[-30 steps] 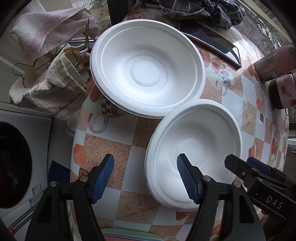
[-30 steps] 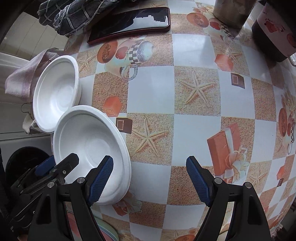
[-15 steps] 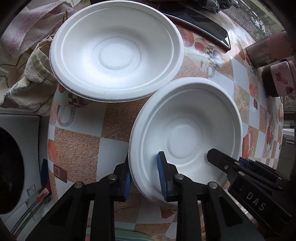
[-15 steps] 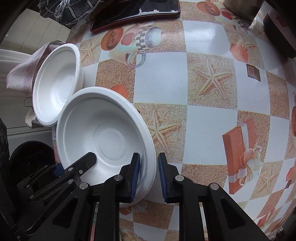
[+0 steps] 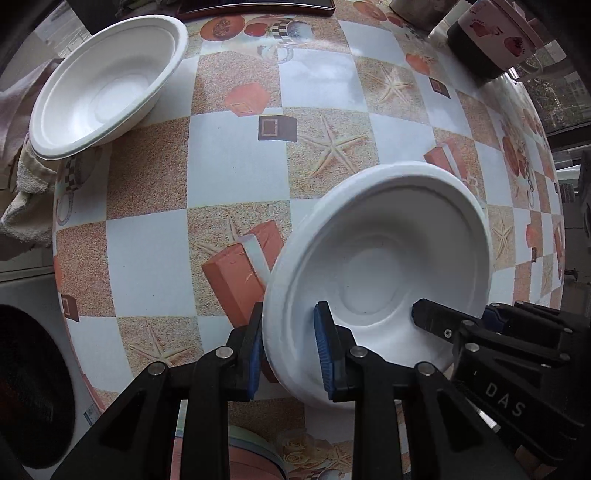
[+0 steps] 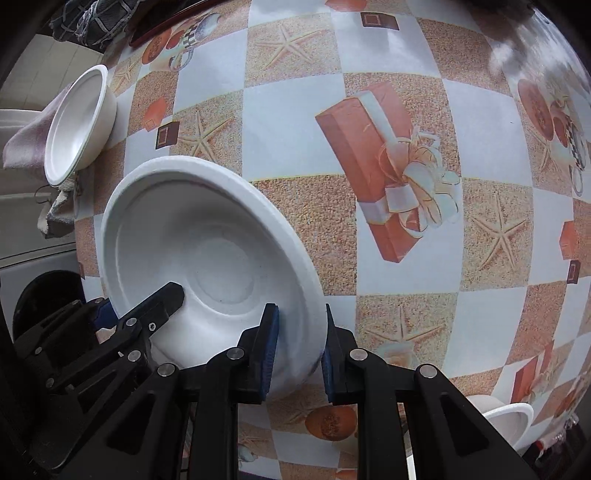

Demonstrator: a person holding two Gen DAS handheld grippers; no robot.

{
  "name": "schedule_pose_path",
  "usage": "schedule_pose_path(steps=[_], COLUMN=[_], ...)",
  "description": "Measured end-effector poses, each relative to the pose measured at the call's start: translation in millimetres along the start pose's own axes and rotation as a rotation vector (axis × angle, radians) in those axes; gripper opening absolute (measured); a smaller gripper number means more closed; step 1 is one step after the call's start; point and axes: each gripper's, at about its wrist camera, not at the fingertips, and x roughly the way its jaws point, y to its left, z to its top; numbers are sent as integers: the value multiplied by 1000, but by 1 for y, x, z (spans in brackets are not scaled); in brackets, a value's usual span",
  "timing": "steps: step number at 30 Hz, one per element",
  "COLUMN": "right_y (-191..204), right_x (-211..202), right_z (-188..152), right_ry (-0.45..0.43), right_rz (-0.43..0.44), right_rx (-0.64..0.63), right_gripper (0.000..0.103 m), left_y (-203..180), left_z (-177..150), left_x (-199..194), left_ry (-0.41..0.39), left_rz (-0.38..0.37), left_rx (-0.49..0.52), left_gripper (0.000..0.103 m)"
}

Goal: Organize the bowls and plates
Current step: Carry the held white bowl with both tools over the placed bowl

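A white foam bowl (image 5: 384, 266) is held tilted above the patterned table, gripped on opposite sides of its rim. My left gripper (image 5: 290, 349) is shut on its left rim. My right gripper (image 6: 297, 349) is shut on its right rim; the bowl (image 6: 207, 251) fills the lower left of the right wrist view. A second white foam bowl (image 5: 103, 85) rests at the table's far left edge and also shows in the right wrist view (image 6: 79, 125).
A patterned tablecloth (image 5: 236, 155) covers the table. A dark phone (image 5: 258, 5) and a mug (image 5: 491, 40) sit at the far side. Towels (image 5: 22, 177) hang off the left edge. Another white dish (image 6: 506, 421) shows at the near right edge.
Both grippers closed on the near bowl's rim, then carried it up and to the right, away from the second bowl, which stayed in place.
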Motion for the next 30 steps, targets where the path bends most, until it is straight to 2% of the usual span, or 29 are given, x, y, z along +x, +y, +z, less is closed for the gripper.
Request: schedule_pose_path(steps=[3,5,9,12,15,21,30], right_y=[-6,-10,-13,-15,-24,-39,-46], right_x=[5,7,9,11,9,12,25], right_z=[-7,-10,-13,-22,-23,-46,-106], right_ry=[1,-5,-14,-16,-6,30,84], right_rz=[15,22,15,18,18,15,8], right_rx=[13,16,0,-6,-5,4,-20], right_gripper=[23,22,22,22,22,23,23], left_y=[1,-2,-17,-31,-41,-49,-57], left_z=[4,10,21,21,18,-34,-100], left_x=[-4,-2,5,4,3,9,12], left_ry=[-12,-5,10,-3,0,22,68], left_rz=[1,17,31,47,49,56,61], left_rx=[9,29,73,117,124,145,141], left_gripper=[35,36,35,29,29,29,29])
